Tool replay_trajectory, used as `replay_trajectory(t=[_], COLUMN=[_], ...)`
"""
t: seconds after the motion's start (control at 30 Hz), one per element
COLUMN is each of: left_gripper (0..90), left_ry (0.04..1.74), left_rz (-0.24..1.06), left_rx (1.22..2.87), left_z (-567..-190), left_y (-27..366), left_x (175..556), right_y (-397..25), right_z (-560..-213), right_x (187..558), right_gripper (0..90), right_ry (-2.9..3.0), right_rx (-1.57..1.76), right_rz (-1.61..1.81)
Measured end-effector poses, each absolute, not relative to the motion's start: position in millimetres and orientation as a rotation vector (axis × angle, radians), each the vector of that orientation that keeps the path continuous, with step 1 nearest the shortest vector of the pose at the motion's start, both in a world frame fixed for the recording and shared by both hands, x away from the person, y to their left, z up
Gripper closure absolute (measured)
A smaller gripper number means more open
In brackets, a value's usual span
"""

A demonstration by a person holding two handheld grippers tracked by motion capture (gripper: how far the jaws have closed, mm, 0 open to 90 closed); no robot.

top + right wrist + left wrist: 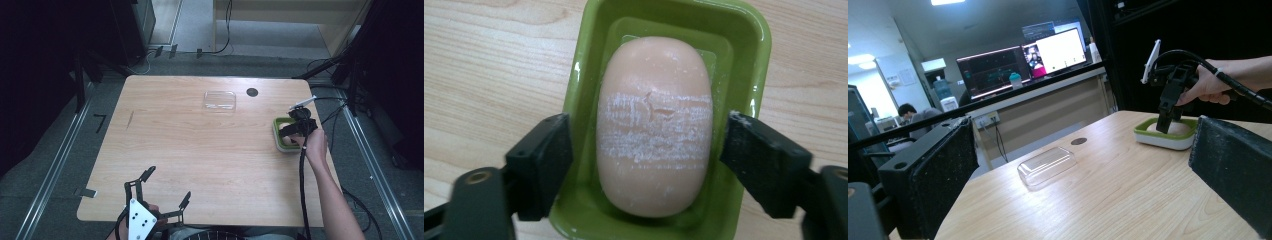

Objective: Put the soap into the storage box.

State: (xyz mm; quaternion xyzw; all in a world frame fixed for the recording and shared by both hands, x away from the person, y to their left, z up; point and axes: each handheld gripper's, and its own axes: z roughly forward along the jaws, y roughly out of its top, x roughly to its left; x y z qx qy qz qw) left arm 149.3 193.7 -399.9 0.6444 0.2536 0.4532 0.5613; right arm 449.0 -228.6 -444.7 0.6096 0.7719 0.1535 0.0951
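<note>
Currently we are holding the right gripper (651,150) inside the green soap dish (589,65), its jaws spread on either side of the pink soap bar (654,125), not clamping it. We are keeping the left gripper (165,187) open at the table's (200,150) near edge. Farther off, a clear lid (219,100) is lying.

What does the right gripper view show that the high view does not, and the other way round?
Right gripper view: the soap bar close up, peach-coloured with a scuffed white band across it, lying in the tray, one black jaw on each side and small gaps to the soap.

High view: the whole wooden table, the clear lid lying apart near the far edge, and the left gripper open at the near edge.

Both: the green soap tray and the right gripper over it.
</note>
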Motion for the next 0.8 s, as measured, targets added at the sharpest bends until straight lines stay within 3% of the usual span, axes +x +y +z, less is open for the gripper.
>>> replay_trajectory(t=[0.1,0.5,0.8], left_gripper=[0.0,0.0,0.0], left_ry=[0.594,0.591,0.591], left_rz=[1.07,1.069,1.069], left_rx=[1.522,1.525,1.525], left_z=[-399.8,-400.0,-400.0], left_y=[193.9,193.4,193.1], left_x=[149.1,149.0,149.0], right_y=[-227.2,-224.9,-221.6], right_z=[-441.4,-422.6,-413.8], right_x=[447.4,432.8,418.6], right_gripper=[14.4,6.7,6.1], right_ry=[2.308,2.403,2.47], right_rx=[1.8,1.747,1.691], right_rz=[0.445,0.406,0.375])
